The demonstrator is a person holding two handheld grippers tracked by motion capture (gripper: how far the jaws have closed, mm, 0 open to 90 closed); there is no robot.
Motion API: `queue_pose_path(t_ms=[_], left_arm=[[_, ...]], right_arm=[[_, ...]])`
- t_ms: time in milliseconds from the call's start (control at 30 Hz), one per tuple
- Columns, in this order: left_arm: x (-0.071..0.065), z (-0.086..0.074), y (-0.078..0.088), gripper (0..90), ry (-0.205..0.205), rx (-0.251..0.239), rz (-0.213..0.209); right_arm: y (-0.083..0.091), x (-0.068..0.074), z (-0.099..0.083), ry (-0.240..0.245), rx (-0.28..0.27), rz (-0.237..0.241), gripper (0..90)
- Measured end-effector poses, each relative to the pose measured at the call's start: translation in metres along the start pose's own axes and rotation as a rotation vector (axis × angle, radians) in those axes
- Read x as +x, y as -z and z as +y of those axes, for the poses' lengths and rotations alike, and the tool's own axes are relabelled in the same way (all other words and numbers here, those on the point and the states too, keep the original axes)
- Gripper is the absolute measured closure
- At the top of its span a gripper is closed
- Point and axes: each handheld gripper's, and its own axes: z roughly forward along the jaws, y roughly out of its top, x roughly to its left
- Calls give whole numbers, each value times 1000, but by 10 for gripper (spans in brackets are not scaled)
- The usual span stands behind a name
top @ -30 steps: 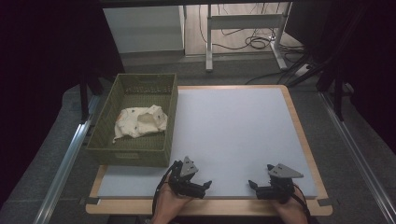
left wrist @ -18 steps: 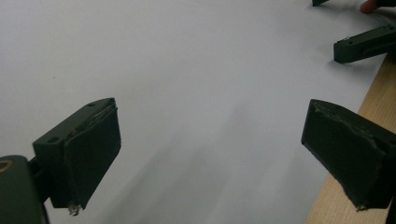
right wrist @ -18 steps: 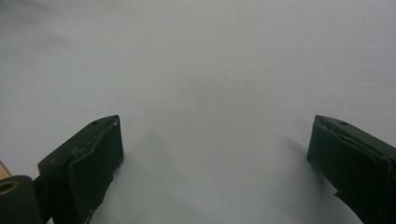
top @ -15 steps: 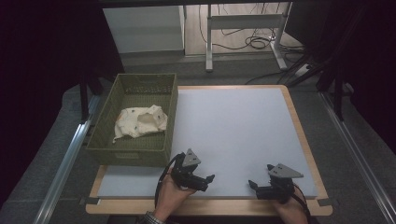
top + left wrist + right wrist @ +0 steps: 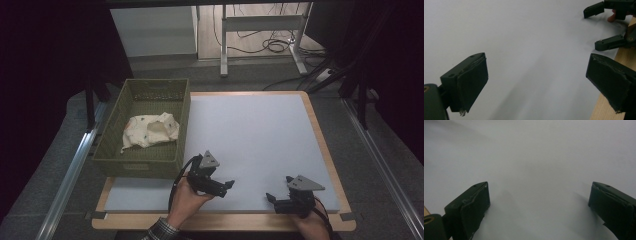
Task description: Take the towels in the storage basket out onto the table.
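1. Lifted and shifted up-left toward the basket since a second ago — left claw [image 5: 229,185], raised off the white counter [image 5: 260,135].
2. Stayed low near the front edge, barely moved — right claw [image 5: 272,196].
3. Spread wide and held nothing — left claw [image 5: 534,82], jaws far apart over bare white surface.
4. Likewise gaped wide and empty — right claw [image 5: 539,205], close above the counter [image 5: 536,152].
5. Lay crumpled inside the green basket [image 5: 182,120], toward its middle — cream cloth [image 5: 150,131], untouched, well apart from both claws.
6. Sat at the counter's left edge, just beyond the left claw — basket.
7. Caught at upper right from the left claw's camera — right claw [image 5: 599,25], also open.
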Motion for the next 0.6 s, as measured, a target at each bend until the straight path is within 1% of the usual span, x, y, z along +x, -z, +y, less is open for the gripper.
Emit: queue_pose_path(t_ms=[33, 67, 133, 167, 200, 267, 300, 333, 400, 600], left_arm=[[2, 5, 1, 41, 0, 1, 0], [2, 5, 1, 41, 0, 1, 0], [3, 10, 2, 41, -2, 1, -4], [4, 16, 3, 41, -8, 0, -8], [4, 16, 3, 41, -8, 0, -8], [4, 22, 5, 41, -17, 2, -9], [5, 28, 6, 41, -24, 3, -10], [5, 28, 6, 40, -24, 3, -10], [6, 35, 9, 39, -32, 8, -8], [15, 51, 12, 38, -31, 14, -13]], right_arm=[[0, 0, 0, 0, 0, 1, 37], [0, 0, 0, 0, 0, 1, 37], [0, 0, 0, 1, -1, 0, 38], [0, 0, 0, 0, 0, 1, 38], [0, 0, 0, 0, 0, 1, 38], [0, 0, 0, 1, -1, 2, 38], [0, 0, 0, 2, 0, 0, 38], [0, 0, 0, 2, 0, 0, 38], [0, 0, 0, 2, -3, 1, 38], [0, -1, 0, 3, -3, 3, 39]])
